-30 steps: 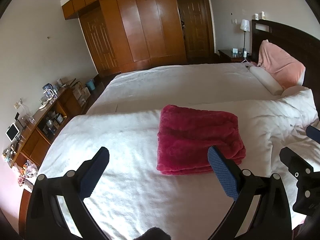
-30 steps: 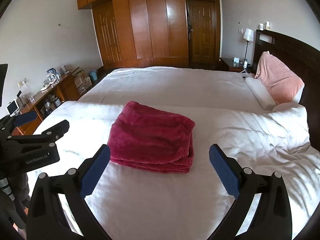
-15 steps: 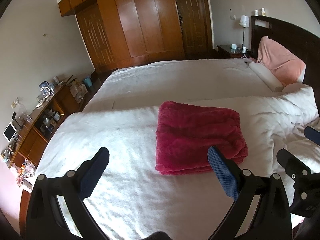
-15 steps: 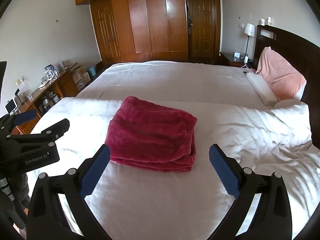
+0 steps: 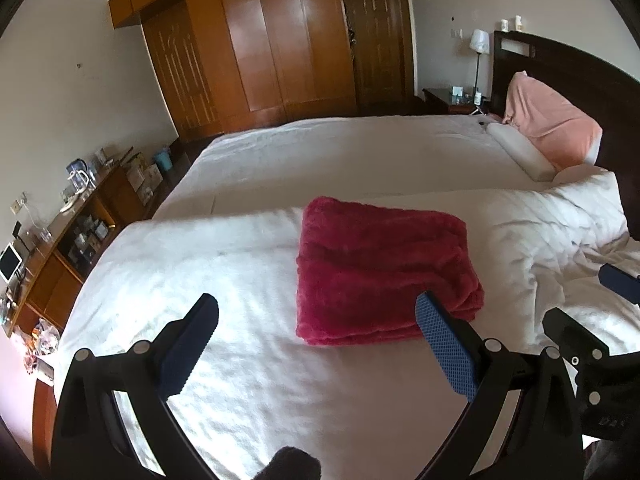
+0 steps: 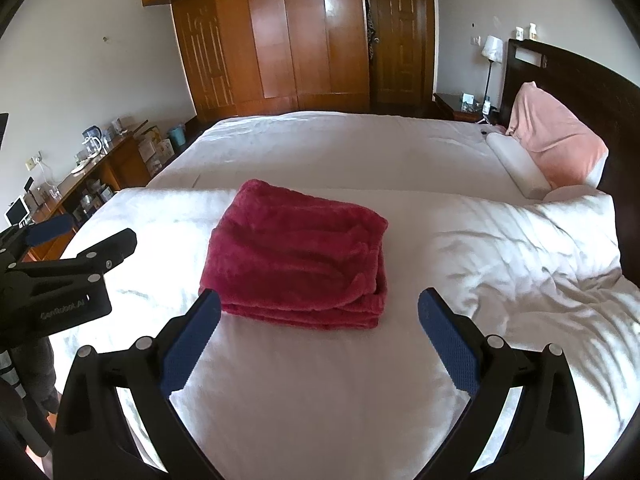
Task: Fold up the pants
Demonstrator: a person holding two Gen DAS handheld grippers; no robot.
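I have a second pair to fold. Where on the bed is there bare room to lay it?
Bare sheet lies left of the folded red pants, toward the bed's foot, and across the far mattress behind them. To their right it is crowded: rumpled duvet, then pillows.

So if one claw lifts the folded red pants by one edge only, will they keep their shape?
Probably not. The red pants look like thick plush fabric stacked in several loose layers, so they would likely sag and unfold. The fluffy pile suggests they grip the pads rather than slip. They seem bulky but fairly light. Both the left claw and right claw are open and empty.
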